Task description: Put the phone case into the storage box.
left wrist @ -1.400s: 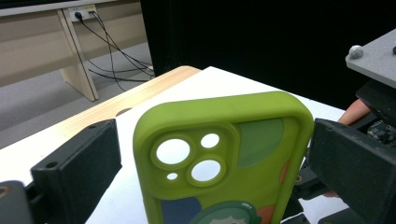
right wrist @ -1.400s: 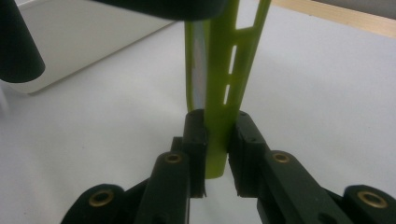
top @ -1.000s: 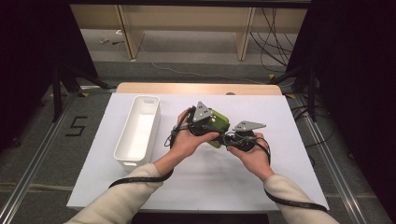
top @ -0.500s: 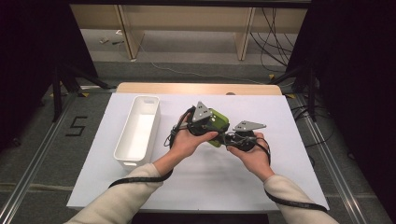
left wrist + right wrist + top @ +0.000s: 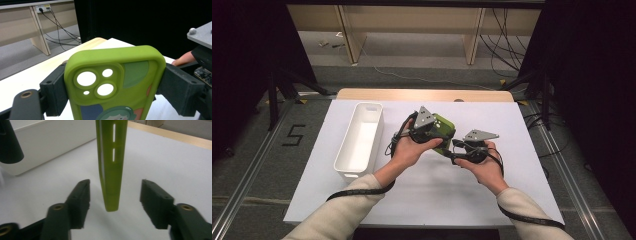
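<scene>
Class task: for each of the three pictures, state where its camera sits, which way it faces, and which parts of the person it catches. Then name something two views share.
High view: above the person's side, facing forward and down on the table; forearms, left gripper, right gripper.
Left gripper view: rides that gripper, facing along its jaws pressed on the green phone case.
Right gripper view: rides that gripper, facing the case edge-on between its jaws, which have just been opening.
Shared: the case; the white bin too.

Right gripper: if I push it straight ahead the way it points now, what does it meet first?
The green phone case, edge-on between the open right gripper jaws, which have just opened. It probably slides back between them; depth is unclear. The left gripper holds it.
</scene>
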### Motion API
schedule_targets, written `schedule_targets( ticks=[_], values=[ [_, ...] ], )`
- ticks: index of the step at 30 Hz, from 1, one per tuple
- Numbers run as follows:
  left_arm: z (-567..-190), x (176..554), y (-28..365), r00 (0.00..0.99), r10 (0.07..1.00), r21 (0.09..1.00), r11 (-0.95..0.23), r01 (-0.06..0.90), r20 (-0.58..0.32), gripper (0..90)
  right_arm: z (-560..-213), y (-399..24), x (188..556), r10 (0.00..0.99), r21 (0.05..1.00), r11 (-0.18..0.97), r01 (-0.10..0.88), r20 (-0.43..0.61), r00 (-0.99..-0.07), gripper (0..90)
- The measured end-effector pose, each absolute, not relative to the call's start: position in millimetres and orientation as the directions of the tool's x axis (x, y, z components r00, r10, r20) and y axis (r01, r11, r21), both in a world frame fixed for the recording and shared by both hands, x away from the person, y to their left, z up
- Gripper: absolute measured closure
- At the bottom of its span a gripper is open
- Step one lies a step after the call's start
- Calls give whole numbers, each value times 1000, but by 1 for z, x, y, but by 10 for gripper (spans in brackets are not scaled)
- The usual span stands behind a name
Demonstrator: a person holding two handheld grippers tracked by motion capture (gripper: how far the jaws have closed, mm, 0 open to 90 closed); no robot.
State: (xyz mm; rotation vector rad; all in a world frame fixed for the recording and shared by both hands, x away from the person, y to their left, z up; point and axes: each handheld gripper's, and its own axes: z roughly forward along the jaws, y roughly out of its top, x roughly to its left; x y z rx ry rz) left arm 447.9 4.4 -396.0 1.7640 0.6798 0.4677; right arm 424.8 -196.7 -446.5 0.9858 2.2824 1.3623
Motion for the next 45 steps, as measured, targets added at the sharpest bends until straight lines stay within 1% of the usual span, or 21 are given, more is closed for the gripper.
schedule_targets(
  ticks=[2, 7, 14, 23, 29, 45],
  values=[
    [-395, 448, 5, 754, 657, 957, -203, 205, -22, 167, -447, -197, 424, 691, 864, 307, 400, 86, -718, 305],
    [-392, 447, 8, 752, 659, 959, -201, 199, -18, 167, -447, -199, 422, 681, 866, 315, 389, 80, -728, 189],
    [-388, 445, 12, 750, 661, 960, -205, 190, -7, 168, -443, -207, 418, 648, 884, 304, 355, 81, -757, 95],
    [-381, 443, 20, 739, 674, 961, -201, 188, -3, 168, -439, -216, 409, 629, 905, 292, 310, 62, -775, 64],
    [-378, 441, 25, 734, 679, 961, -203, 189, -1, 168, -436, -224, 402, 630, 914, 279, 295, 57, -774, 60],
    [-374, 438, 40, 719, 695, 962, -195, 192, -2, 169, -436, -240, 392, 640, 918, 267, 292, 58, -766, 60]
  ],
)
